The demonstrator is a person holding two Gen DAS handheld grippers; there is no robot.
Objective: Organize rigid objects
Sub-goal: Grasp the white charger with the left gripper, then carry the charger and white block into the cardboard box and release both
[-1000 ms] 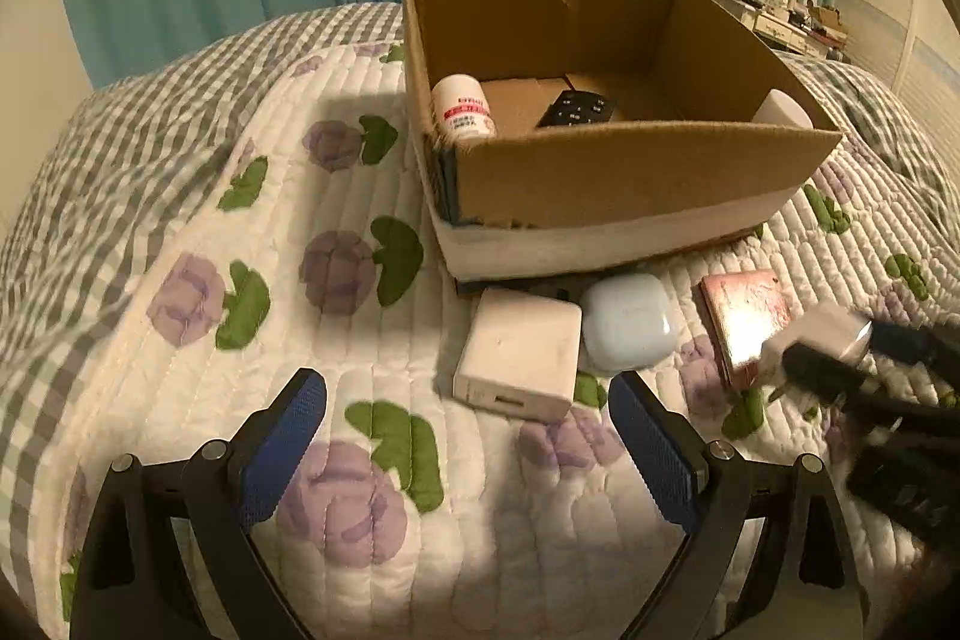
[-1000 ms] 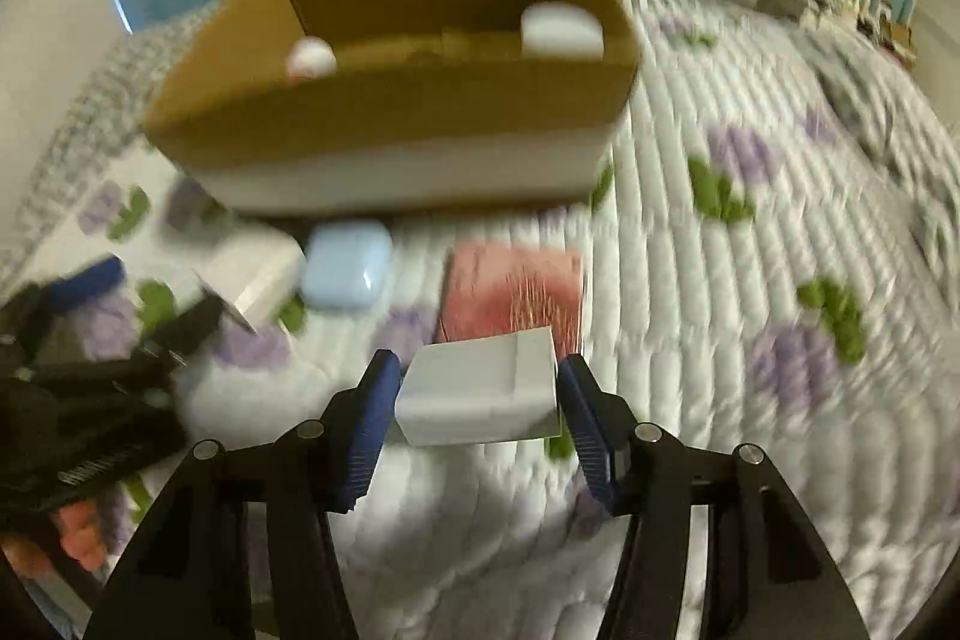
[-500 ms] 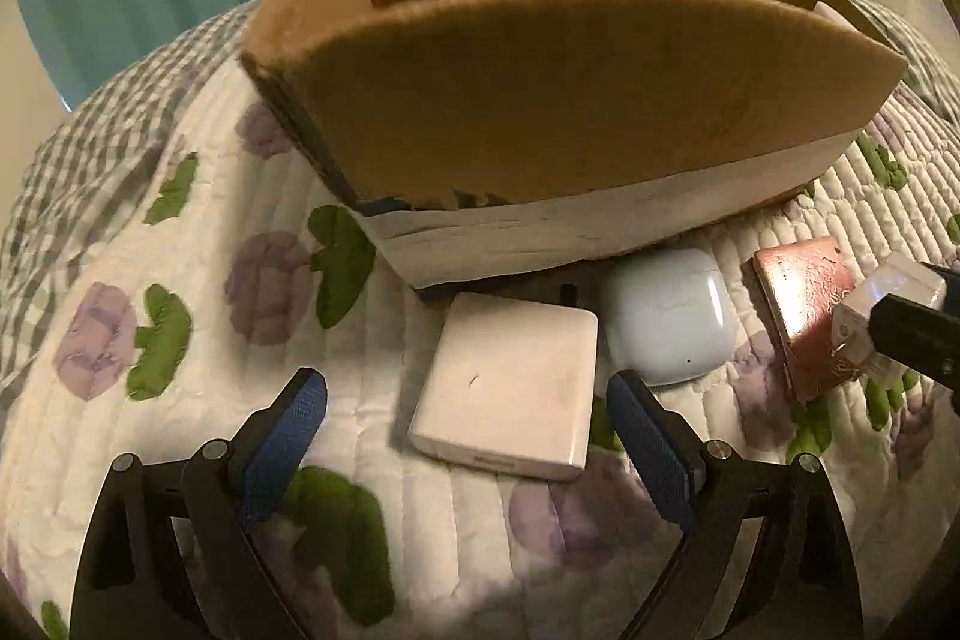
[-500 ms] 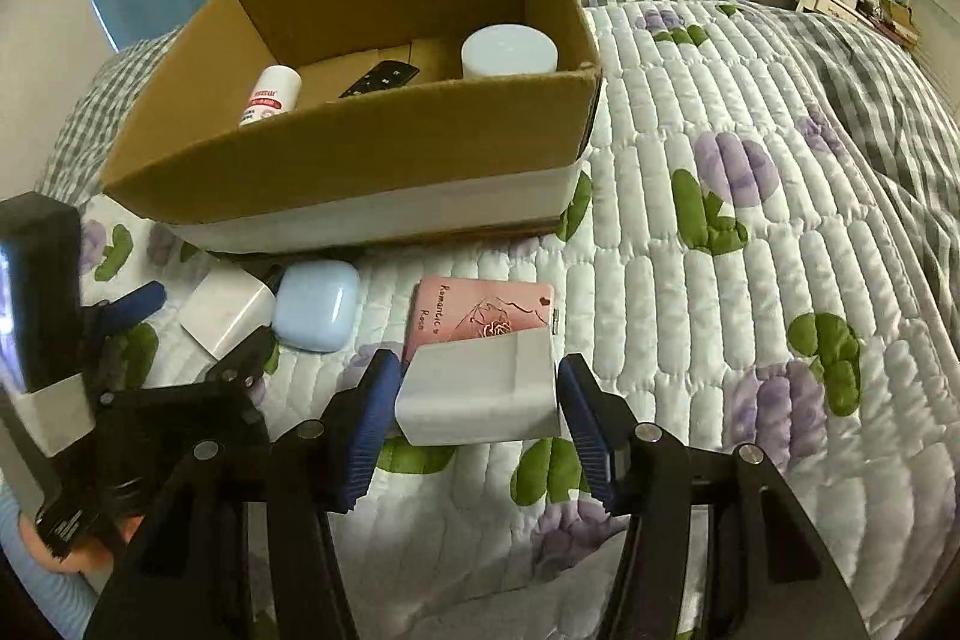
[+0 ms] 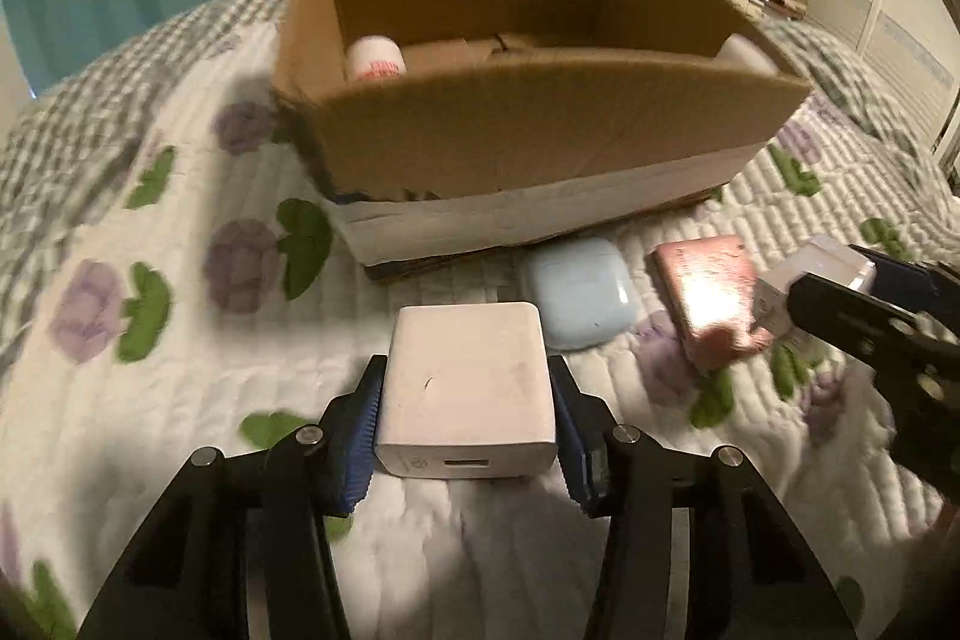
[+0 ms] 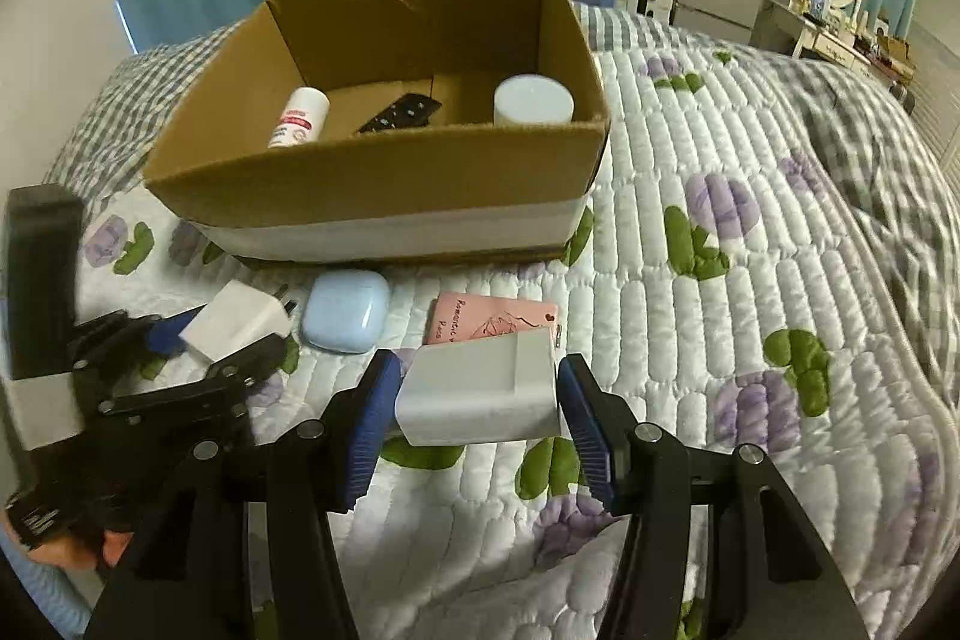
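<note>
- The left gripper (image 5: 465,403) straddles the white, flat, rounded-corner plastic charger block (image 5: 468,388) on the quilt; its jaws are closing, and the blue pads sit against the block's two narrow sides, so I judge the grip is just being made
- It takes the block across its narrower width, port end towards the camera, probably because that span fits between the pads and leaves the flat faces free
- The right gripper (image 6: 477,391) is clamped on a pale grey-white boxy plastic adapter (image 6: 480,394), held clear above the quilt, apparently waiting for its turn at the box
- The open brown cardboard box with a white band round its base (image 5: 540,142) stands just beyond both grippers on the white quilted bedspread with purple flowers and green leaves (image 6: 720,280); it looks like the collecting place, since it already holds a white bottle with red lettering (image 6: 298,118), a black remote control (image 6: 399,113) and a white round tub (image 6: 533,100)
- Still lying loose in front of the box are a pale blue rounded earbud case (image 5: 579,301) and a pink flat card box (image 5: 711,301), side by side
- The charger block is matte white with a small dark scratch on top and a slot-shaped port in its near end; from the right wrist view two metal prongs show at its far end
- It looks hard and smooth, so a firm squeeze should hold it
</note>
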